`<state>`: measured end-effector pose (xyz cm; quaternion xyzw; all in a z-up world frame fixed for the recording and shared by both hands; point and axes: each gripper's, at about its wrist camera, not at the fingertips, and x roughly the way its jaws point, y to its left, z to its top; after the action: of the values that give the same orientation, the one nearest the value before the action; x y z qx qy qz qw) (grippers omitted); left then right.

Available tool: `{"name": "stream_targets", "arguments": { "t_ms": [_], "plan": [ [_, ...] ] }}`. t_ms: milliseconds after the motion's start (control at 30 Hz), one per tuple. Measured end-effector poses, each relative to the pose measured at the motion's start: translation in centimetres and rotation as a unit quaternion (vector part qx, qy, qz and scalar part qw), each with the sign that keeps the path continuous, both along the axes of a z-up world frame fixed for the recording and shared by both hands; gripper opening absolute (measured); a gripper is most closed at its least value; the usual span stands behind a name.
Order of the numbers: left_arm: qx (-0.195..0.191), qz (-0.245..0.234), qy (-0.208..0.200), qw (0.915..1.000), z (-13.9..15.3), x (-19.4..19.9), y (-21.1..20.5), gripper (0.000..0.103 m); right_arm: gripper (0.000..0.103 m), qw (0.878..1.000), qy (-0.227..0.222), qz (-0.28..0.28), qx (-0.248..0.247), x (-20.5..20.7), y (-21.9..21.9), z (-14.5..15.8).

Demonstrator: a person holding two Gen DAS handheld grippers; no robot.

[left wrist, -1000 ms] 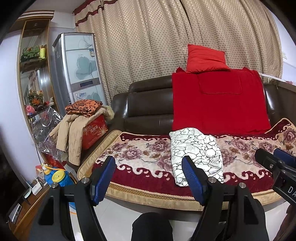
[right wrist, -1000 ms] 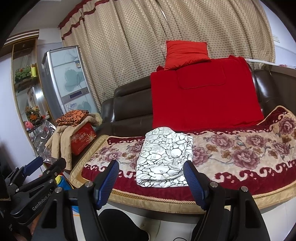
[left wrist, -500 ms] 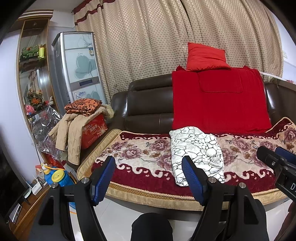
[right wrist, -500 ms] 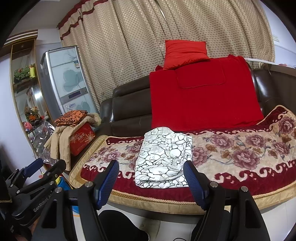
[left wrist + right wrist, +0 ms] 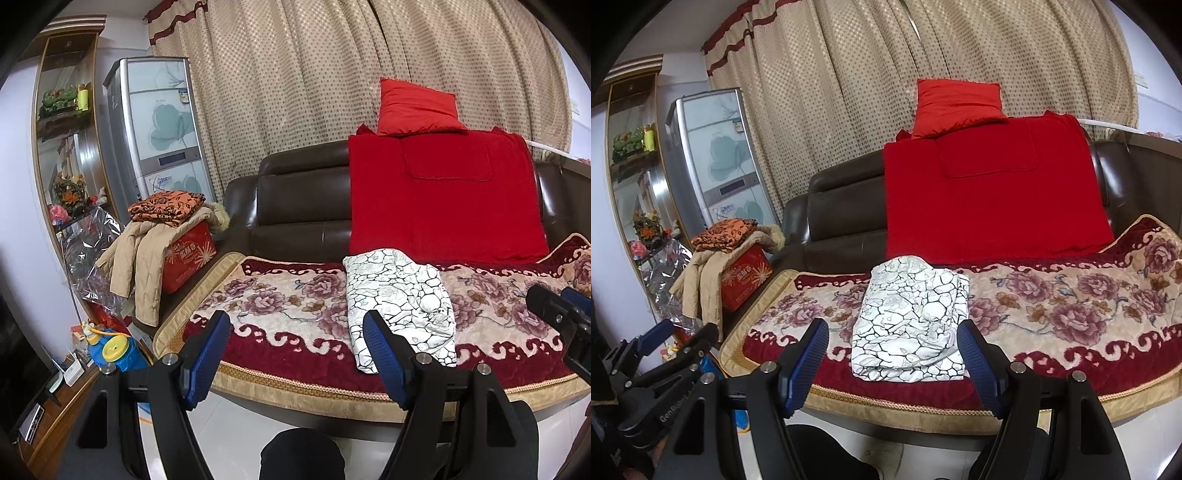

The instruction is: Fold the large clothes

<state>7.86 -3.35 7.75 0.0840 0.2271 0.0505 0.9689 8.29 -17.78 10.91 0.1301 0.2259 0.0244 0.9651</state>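
A white garment with a black crackle print point(image 5: 400, 302) lies folded into a rectangle on the floral sofa cover point(image 5: 288, 306); it also shows in the right wrist view point(image 5: 912, 325). My left gripper point(image 5: 295, 354) is open and empty, held back from the sofa's front edge, left of the garment. My right gripper point(image 5: 892, 360) is open and empty, held in front of the garment's near edge, not touching it. The right gripper shows at the right edge of the left wrist view point(image 5: 561, 314), and the left gripper at the lower left of the right wrist view point(image 5: 665, 354).
A brown leather sofa point(image 5: 295, 199) carries a red blanket point(image 5: 443, 199) and red cushion point(image 5: 417, 109). At left a red box point(image 5: 188, 258) holds a beige coat point(image 5: 144, 258) and orange cloth point(image 5: 166, 206). A fridge point(image 5: 159, 136), shelf point(image 5: 62, 147) and curtain point(image 5: 332, 74) stand behind.
Both grippers stay open and nearly still. The views shift very slightly; the garment has not moved.
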Motion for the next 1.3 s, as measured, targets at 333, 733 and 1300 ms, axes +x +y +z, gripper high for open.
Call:
{"name": "stream_targets", "arguments": {
  "t_ms": [333, 733, 1300],
  "plan": [
    [-0.005, 0.008, 0.012, 0.9999, -1.0, 1.4, 0.8, 0.075, 0.075, 1.000, 0.020, 0.005, 0.002, 1.4, 0.6, -1.1],
    [-0.014, 0.011, 0.028, 0.9994, -2.4, 2.8, 1.6, 0.075, 0.075, 0.999, 0.039, 0.005, -0.003, 2.8, 1.5, -2.2],
    [-0.022, 0.016, 0.040, 0.9988, -3.5, 3.8, 2.4, 0.075, 0.075, 0.998, 0.056, 0.003, -0.013, 4.0, 2.5, -3.3]
  ]
}}
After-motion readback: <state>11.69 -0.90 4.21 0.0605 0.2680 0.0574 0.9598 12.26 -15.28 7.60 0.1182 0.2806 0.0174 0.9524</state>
